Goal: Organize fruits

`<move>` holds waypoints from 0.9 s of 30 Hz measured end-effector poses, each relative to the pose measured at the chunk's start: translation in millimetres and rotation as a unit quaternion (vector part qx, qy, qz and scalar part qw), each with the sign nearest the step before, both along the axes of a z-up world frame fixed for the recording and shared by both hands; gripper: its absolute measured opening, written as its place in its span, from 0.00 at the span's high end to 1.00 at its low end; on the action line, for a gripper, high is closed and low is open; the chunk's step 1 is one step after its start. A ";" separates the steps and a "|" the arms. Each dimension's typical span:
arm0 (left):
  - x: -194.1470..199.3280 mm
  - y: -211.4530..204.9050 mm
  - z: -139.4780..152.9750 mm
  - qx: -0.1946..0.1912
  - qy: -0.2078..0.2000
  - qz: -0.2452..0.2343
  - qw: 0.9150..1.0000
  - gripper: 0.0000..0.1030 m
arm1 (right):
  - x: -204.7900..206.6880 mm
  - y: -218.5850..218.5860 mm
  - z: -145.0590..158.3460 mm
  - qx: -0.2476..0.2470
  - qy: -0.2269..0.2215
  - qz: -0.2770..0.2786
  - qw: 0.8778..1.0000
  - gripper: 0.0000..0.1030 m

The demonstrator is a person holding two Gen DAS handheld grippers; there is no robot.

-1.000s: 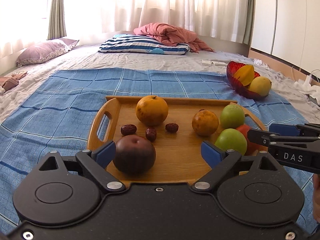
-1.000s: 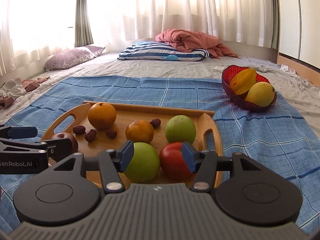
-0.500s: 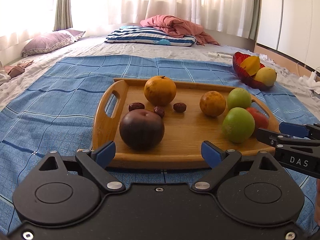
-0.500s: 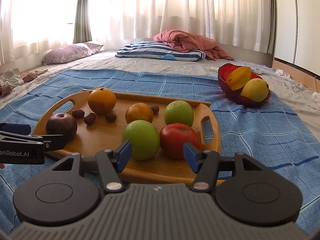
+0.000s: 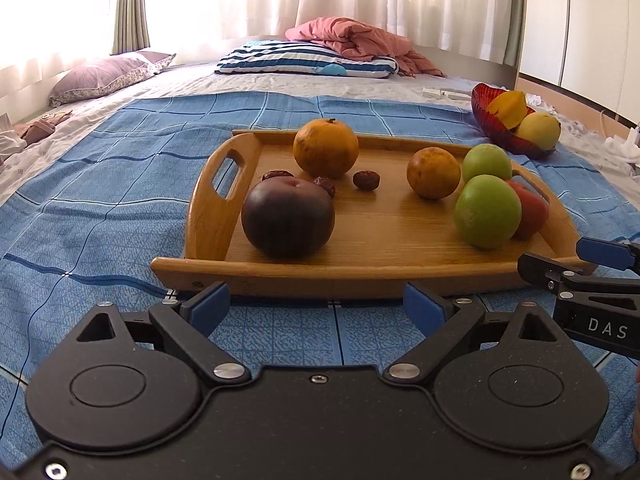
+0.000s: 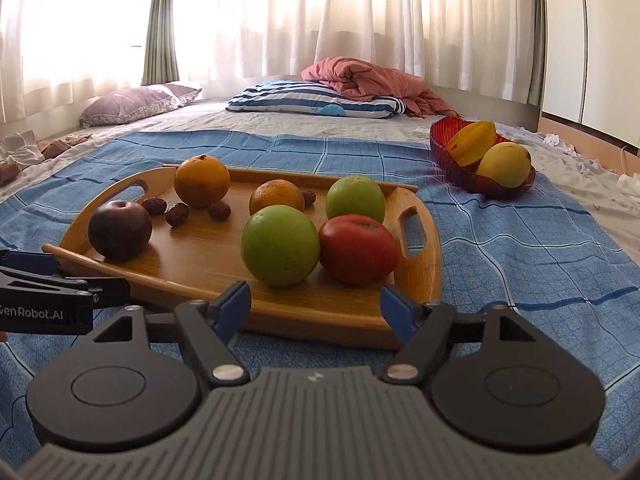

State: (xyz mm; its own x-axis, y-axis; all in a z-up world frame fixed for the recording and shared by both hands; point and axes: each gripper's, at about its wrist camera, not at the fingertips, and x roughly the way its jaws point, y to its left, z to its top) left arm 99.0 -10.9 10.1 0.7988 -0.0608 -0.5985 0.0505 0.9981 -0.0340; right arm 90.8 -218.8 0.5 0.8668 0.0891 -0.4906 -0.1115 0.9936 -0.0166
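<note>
On the blue checked blanket point(image 5: 120, 184) lay the wooden tray point(image 5: 216, 216), carrying from left to right a dark plum point(image 5: 288, 222), oranges and green apples. The left gripper point(image 5: 316, 307) hung released and empty just short of the tray's near rim. The right gripper point(image 6: 315, 305) was spreading its jaws, nothing between them, while the red bowl point(image 6: 456, 164) sat farther right.

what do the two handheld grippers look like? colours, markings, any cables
Both grippers have matte black linkage fingers tipped with blue pads and round black housings with silver pivot screws. The left gripper has a smooth black body; its side, seen from the right wrist view, reads "GenRobot.AI". The right gripper has a ribbed grey body and "DAS" in white on its side. No cables visible.
</note>
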 end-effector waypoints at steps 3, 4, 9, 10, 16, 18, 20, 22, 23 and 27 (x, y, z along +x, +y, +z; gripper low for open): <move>-0.2 -0.6 -5.9 0.001 0.003 0.002 1.000 0.09 | -1.5 1.1 -6.4 -0.004 0.003 -0.001 1.000 0.15; 0.2 -0.9 -7.9 0.002 0.005 0.002 1.000 0.09 | -1.9 1.6 -8.9 -0.004 0.005 -0.001 1.000 0.15; -0.4 1.4 -18.6 0.002 0.010 0.014 1.000 0.08 | -6.1 6.7 -20.1 -0.019 -0.002 0.000 1.000 0.10; -0.7 1.5 -19.2 0.001 0.009 0.014 1.000 0.08 | -7.1 8.3 -21.5 -0.022 -0.002 0.002 1.000 0.10; 0.0 -2.8 -26.9 0.018 0.006 0.011 1.000 0.03 | -5.8 13.1 -27.2 -0.035 0.006 0.005 0.999 0.02; -0.8 -4.4 -29.1 0.021 0.002 0.015 1.000 0.02 | -4.0 14.8 -30.4 -0.038 0.015 0.009 0.999 0.00; -1.5 -4.9 -30.2 0.021 -0.001 0.017 1.000 0.01 | -2.8 14.0 -31.7 -0.035 0.019 0.005 0.999 0.00; -2.0 -6.3 -31.2 0.022 -0.004 0.018 1.000 0.00 | -0.6 11.1 -33.1 -0.024 0.028 0.006 0.999 0.00; -2.0 -6.4 -31.4 0.023 -0.004 0.017 1.000 0.00 | 0.4 9.6 -33.8 -0.018 0.031 0.006 0.999 0.00; -2.7 -7.0 -32.1 0.023 -0.005 0.017 1.000 0.00 | 1.3 6.2 -35.3 -0.003 0.036 0.006 0.999 0.00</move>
